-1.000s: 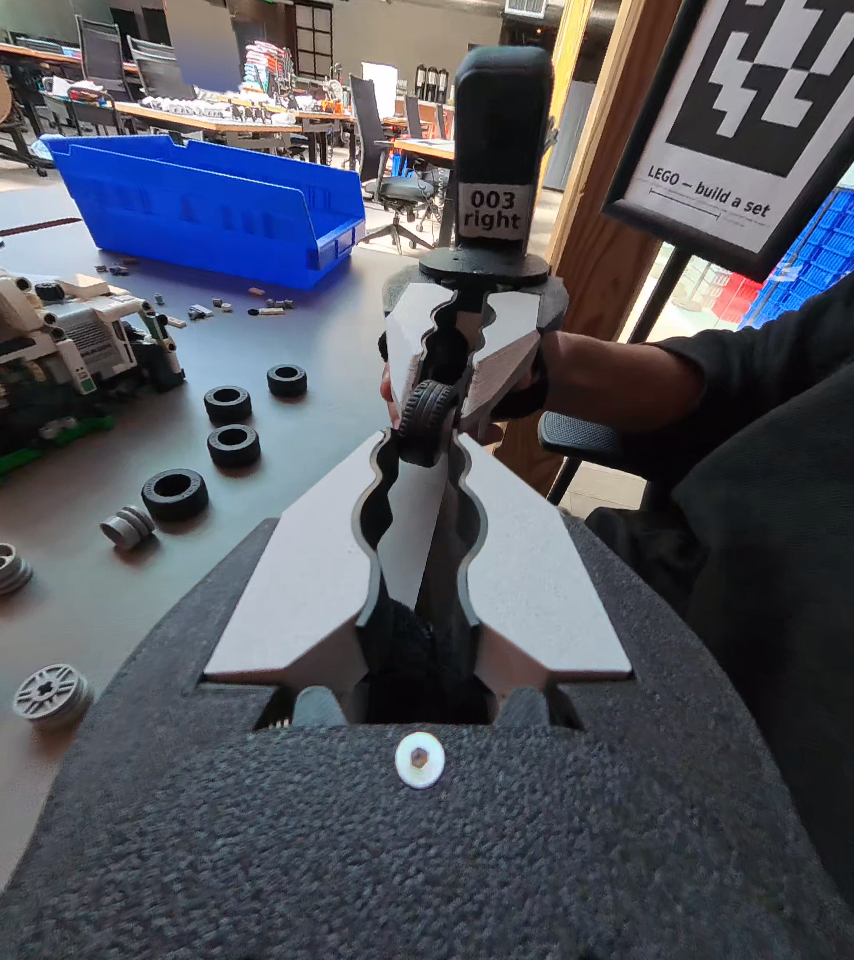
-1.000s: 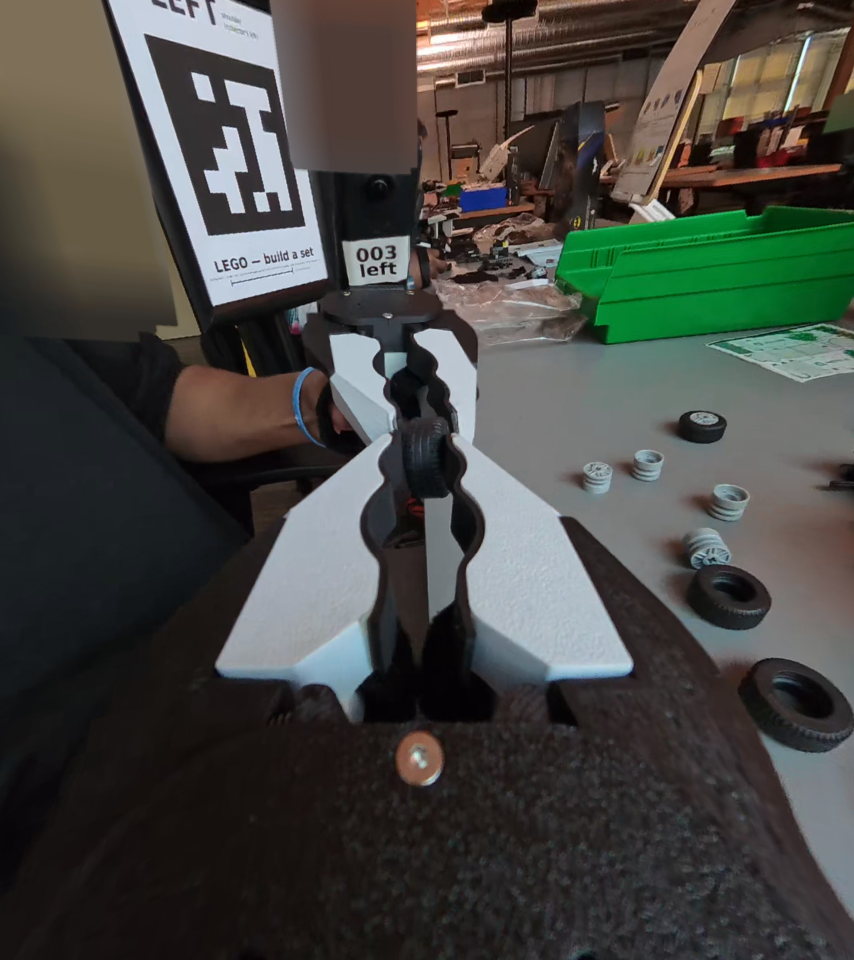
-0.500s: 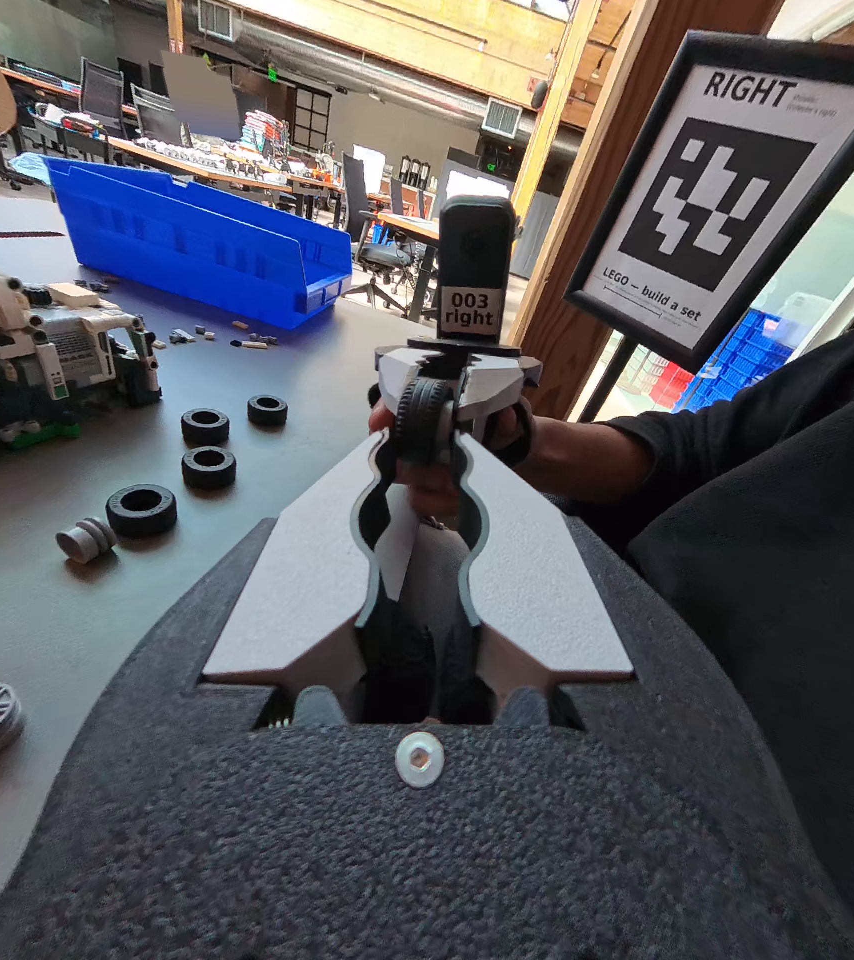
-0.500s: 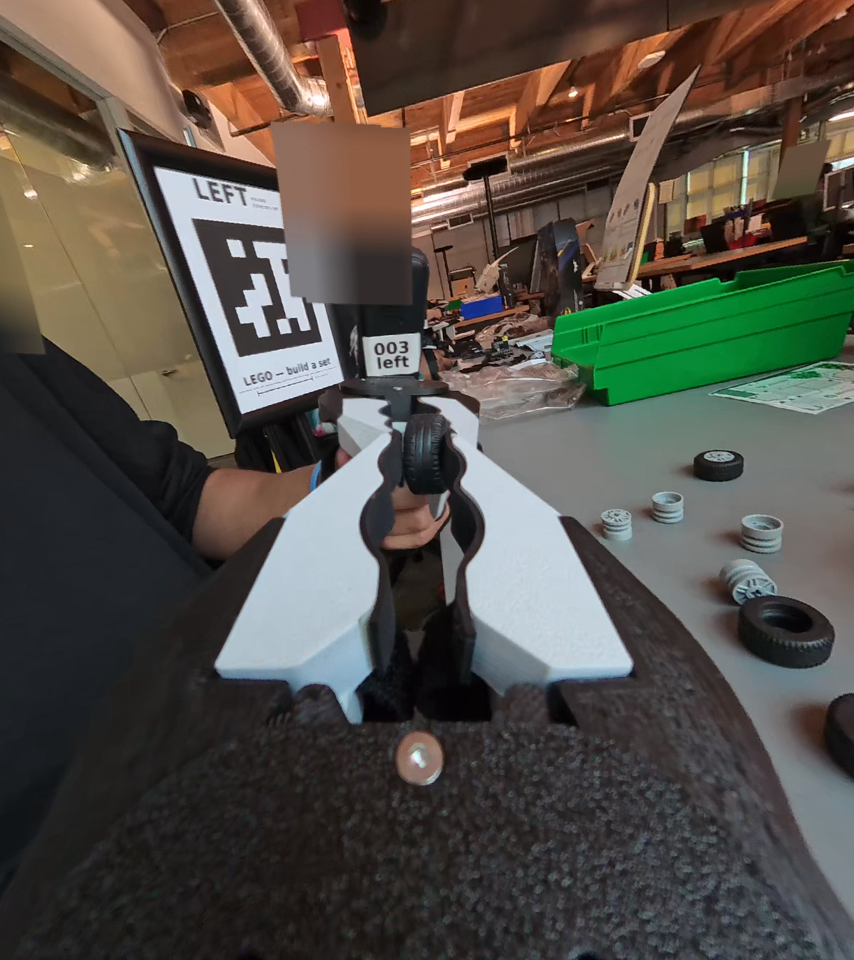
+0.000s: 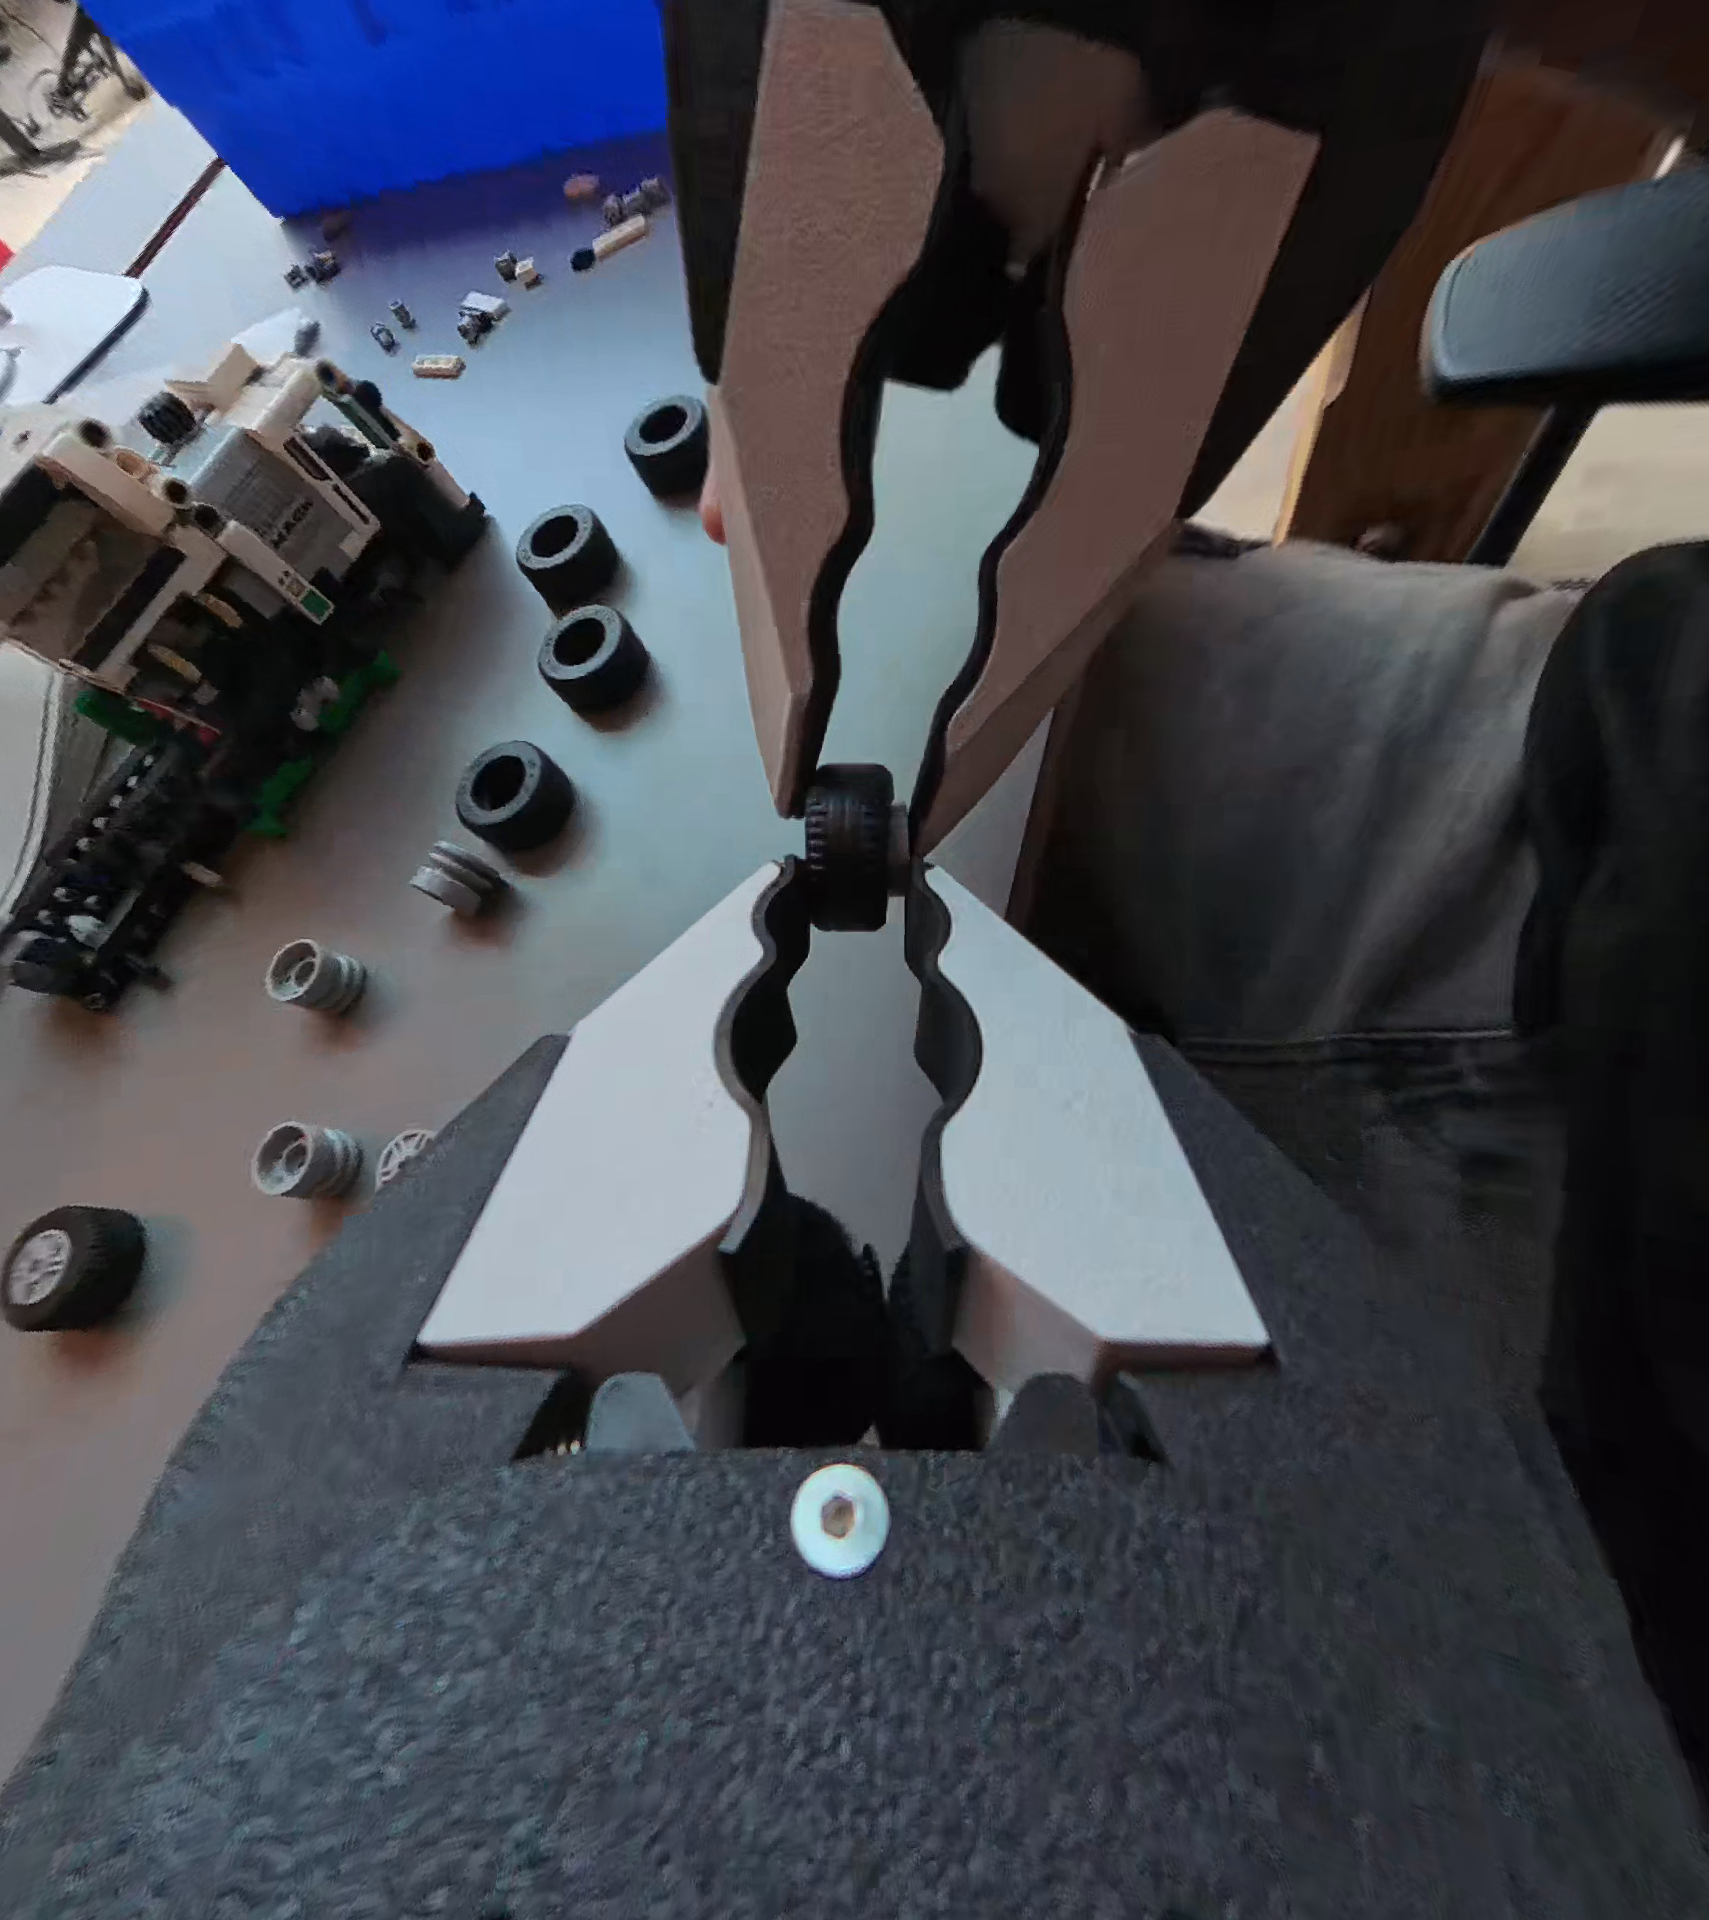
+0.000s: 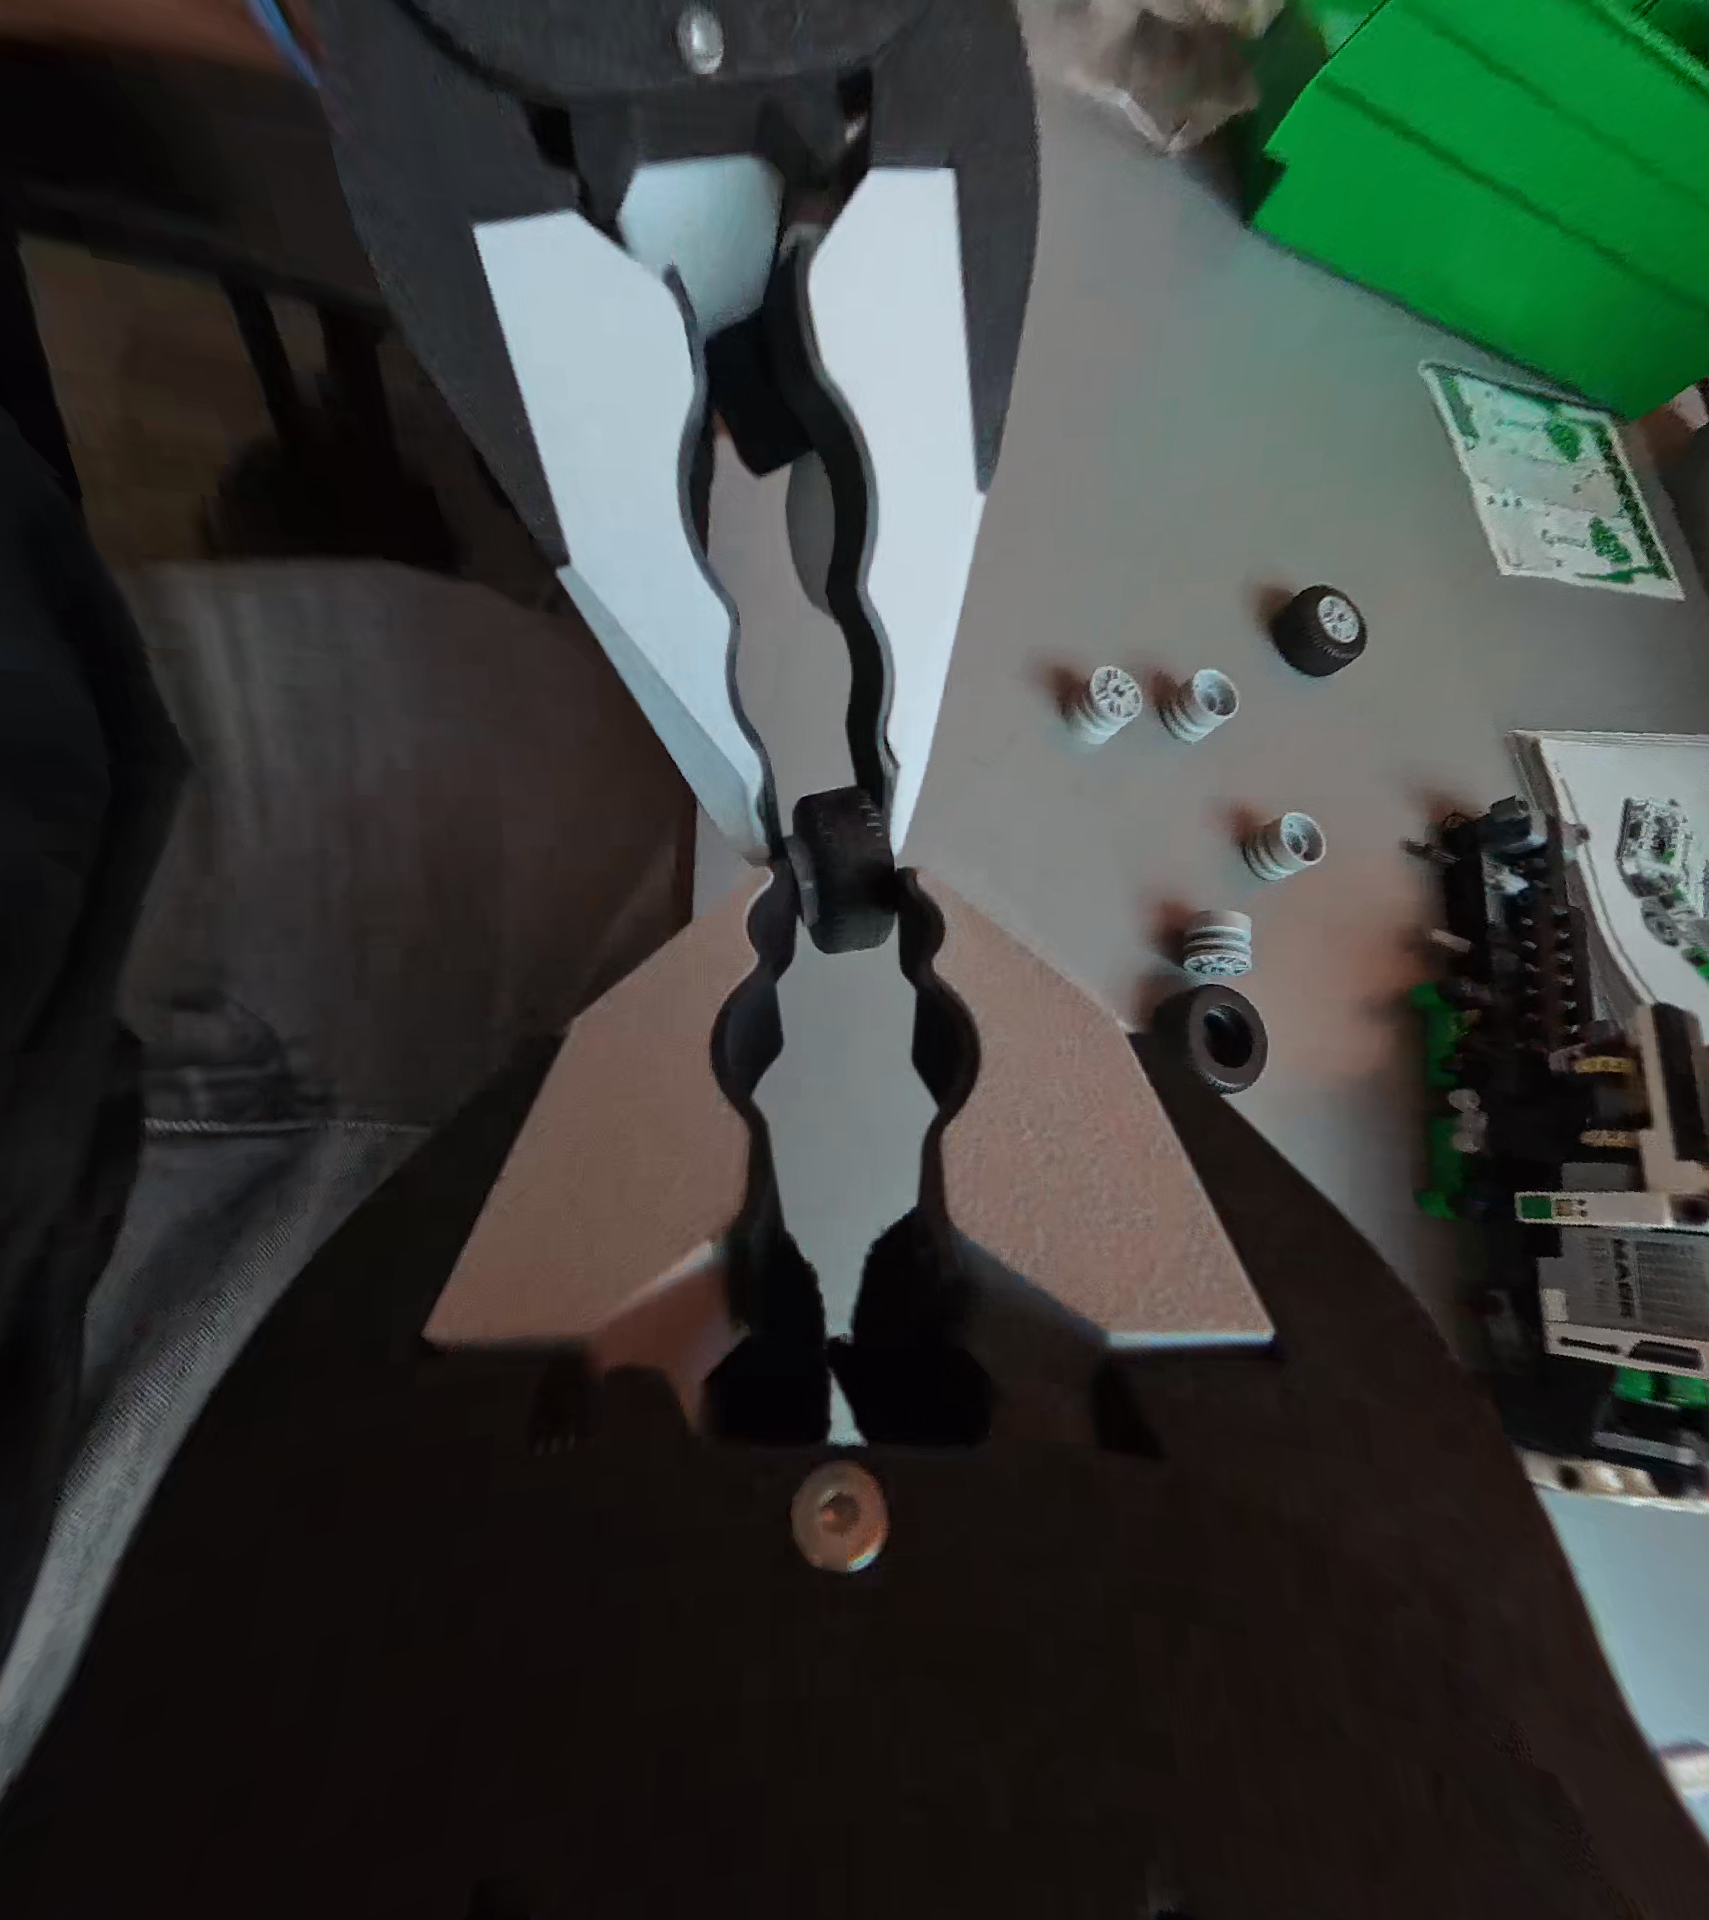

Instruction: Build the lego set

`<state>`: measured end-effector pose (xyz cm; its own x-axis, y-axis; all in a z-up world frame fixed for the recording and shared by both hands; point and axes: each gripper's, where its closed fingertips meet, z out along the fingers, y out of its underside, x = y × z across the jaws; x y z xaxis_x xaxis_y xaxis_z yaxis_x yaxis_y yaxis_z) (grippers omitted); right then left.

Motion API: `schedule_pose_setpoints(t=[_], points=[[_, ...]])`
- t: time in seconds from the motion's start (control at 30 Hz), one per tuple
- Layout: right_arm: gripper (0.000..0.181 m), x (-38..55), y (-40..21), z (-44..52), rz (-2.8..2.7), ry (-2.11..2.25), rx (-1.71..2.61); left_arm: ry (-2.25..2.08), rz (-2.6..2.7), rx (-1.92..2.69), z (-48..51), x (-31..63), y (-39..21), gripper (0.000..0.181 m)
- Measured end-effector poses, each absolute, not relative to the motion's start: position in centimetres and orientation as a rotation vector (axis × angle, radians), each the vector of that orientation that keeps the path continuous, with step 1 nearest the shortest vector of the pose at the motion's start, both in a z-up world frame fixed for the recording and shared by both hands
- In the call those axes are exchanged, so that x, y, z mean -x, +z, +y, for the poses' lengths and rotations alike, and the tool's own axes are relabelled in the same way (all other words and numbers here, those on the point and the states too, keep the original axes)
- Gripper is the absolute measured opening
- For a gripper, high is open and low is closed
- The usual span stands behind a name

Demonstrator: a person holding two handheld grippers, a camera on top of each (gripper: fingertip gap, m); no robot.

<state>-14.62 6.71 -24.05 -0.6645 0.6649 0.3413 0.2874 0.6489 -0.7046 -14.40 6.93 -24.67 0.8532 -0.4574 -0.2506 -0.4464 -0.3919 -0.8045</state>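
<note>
From my left wrist camera, far left, I see the half-built lego truck [image 5: 175, 582], white and grey on top with black and green parts below, lying on the grey table [image 5: 154, 1455]. Beside its lower end an assembled wheel [image 5: 71, 1268] rests on its side, and three loose grey rims [image 5: 315, 977] sit near it. A row of four bare black tyres [image 5: 514, 797] runs up the table towards the blue bin [image 5: 393, 94], with small loose pieces [image 5: 476, 312] scattered in front of that bin.

In the middle, my left gripper [image 5: 847, 873] and right gripper [image 5: 850, 805] meet tip to tip above the table edge. Between them is one small black tyre [image 5: 850, 844] with a pale hub showing on its right side. Both pairs of jaws are clenched on it at the tips, the left from below in this view and the right from above.

To the right are my dark-trousered leg [image 5: 1297, 831] and a black chair armrest [image 5: 1619, 281].

The right wrist camera is blurred. There the same tyre [image 6: 842, 883] is pinched between my right gripper [image 6: 842, 904] and the left gripper [image 6: 834, 821] opposite. Right of them lie four grey rims [image 6: 1286, 844], one bare tyre [image 6: 1219, 1037] and the assembled wheel [image 6: 1319, 631]. Farther right is the truck [image 6: 1598, 1195], partly on an open instruction booklet [image 6: 1660, 821], with a green bin [image 6: 1556, 177] and a printed sheet [image 6: 1546, 483] at the top.
</note>
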Motion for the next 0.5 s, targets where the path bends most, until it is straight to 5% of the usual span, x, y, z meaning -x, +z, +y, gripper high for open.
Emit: schedule_pose_setpoints(t=[0.33, 0.5], points=[[0.016, 14.8, -25.0, 7.0, -2.458, 0.366, 0.536, 0.414, 0.89, 1.954, 6.9, 14.7, -24.6, 0.016], [0.014, 15.4, -23.1, 7.2, -2.25, 0.33, 0.435, 0.291, 0.743, 1.929, 7.1, 15.1, -23.1, 0.015]])
